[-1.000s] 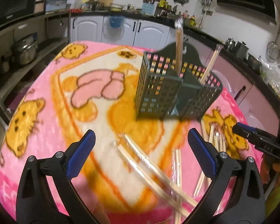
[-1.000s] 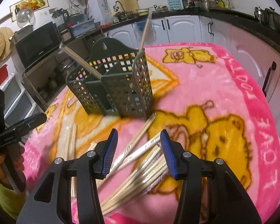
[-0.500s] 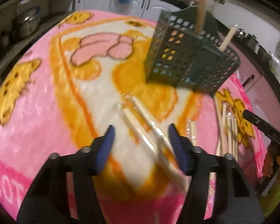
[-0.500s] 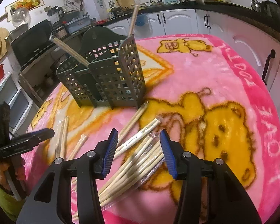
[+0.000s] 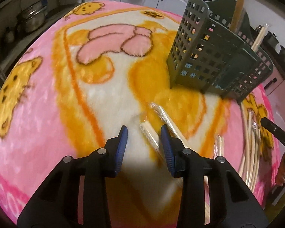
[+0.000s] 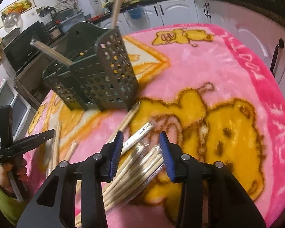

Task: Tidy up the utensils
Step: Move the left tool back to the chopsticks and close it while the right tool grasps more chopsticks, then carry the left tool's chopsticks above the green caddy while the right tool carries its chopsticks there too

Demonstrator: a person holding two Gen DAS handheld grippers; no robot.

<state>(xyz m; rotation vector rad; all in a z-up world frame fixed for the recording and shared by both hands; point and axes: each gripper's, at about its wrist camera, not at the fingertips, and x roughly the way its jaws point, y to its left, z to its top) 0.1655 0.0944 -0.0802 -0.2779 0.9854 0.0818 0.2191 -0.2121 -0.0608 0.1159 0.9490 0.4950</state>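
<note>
Change since a second ago: both grippers have come down closer to the blanket, and the jaws of both have just been closing, the left by much more than the right.

Left gripper: jaws partly spread, blue pads clear of everything. One wrapped pair of chopsticks lies on the blanket in the gap, close to the right-hand pad; not pinched. A second wrapped pair lies just beside it, passing under the right-hand finger.

Right gripper: jaws partly spread over a bundle of chopsticks lying fanned on the blanket. Several tips sit between the pads; no pad presses on them.

Utensil basket: dark green plastic, latticed, several compartments, standing on the blanket beyond both grippers. Two chopsticks stand in it, leaning in different directions; which compartment each is in cannot be told.

Loose chopsticks: a few more lie on the blanket near the left gripper's side.

Blanket: pink fleece, yellow bear print, covers the whole table.

Hand: grips the left gripper's handle; green sleeve.
</note>
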